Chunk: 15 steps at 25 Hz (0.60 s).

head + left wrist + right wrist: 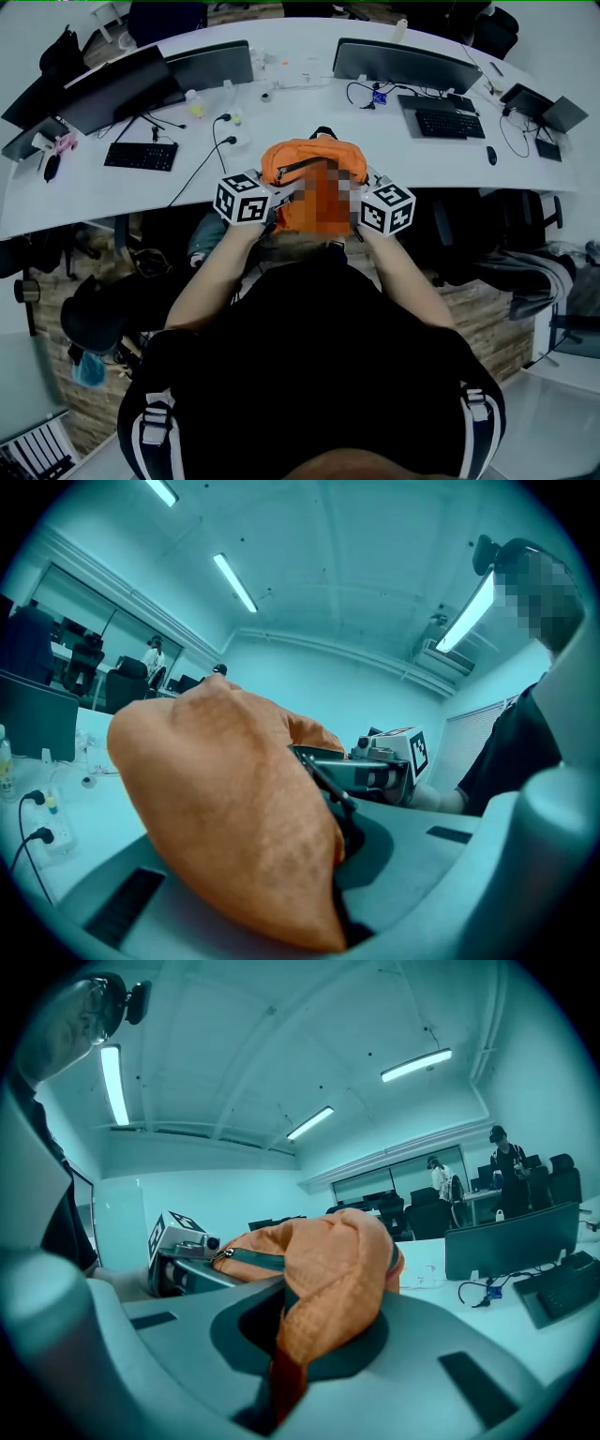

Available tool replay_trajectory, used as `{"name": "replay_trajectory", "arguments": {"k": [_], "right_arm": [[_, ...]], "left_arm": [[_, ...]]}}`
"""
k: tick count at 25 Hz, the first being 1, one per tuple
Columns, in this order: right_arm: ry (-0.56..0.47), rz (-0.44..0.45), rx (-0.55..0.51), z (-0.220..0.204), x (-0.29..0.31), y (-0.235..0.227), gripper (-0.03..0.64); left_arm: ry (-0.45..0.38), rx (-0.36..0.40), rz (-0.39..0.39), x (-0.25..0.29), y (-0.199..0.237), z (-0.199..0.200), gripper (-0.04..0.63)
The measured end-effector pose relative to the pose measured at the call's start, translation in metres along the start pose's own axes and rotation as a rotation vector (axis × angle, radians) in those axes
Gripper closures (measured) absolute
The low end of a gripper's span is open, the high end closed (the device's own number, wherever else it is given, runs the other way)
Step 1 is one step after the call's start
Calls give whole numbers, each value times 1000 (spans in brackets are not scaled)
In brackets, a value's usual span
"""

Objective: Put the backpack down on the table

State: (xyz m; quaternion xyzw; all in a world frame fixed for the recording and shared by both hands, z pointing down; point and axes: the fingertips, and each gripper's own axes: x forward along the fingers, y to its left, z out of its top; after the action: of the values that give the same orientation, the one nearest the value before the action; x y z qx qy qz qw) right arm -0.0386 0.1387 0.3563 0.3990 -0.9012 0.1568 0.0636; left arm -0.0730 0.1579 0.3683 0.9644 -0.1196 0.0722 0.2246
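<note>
The orange backpack (302,161) is held between the two grippers at the near edge of the white table (422,159), in front of the person's chest; whether its underside touches the table top cannot be told. The left gripper (274,202) has its jaws closed to a narrow gap on a fold of the orange fabric at the pack's left side (225,799). The right gripper (360,212) is likewise clamped on a fold of fabric at the right side (330,1274). The only markings visible are the black-and-white square patterns on each gripper's cube; no lettering on the pack can be made out. In the head view the pack's black carry loop points away from the person, toward the monitors (405,64), and its long axis appears to run the same way. A dark zipper line crosses the upper face.
</note>
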Motion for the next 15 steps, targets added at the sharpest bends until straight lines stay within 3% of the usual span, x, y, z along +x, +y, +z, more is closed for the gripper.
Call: {"name": "replay_trajectory", "arguments": {"k": [15], "right_arm": [[1, 39, 11, 6, 24, -31, 588]], "left_arm": [[-6, -12, 54, 13, 37, 13, 558]]}}
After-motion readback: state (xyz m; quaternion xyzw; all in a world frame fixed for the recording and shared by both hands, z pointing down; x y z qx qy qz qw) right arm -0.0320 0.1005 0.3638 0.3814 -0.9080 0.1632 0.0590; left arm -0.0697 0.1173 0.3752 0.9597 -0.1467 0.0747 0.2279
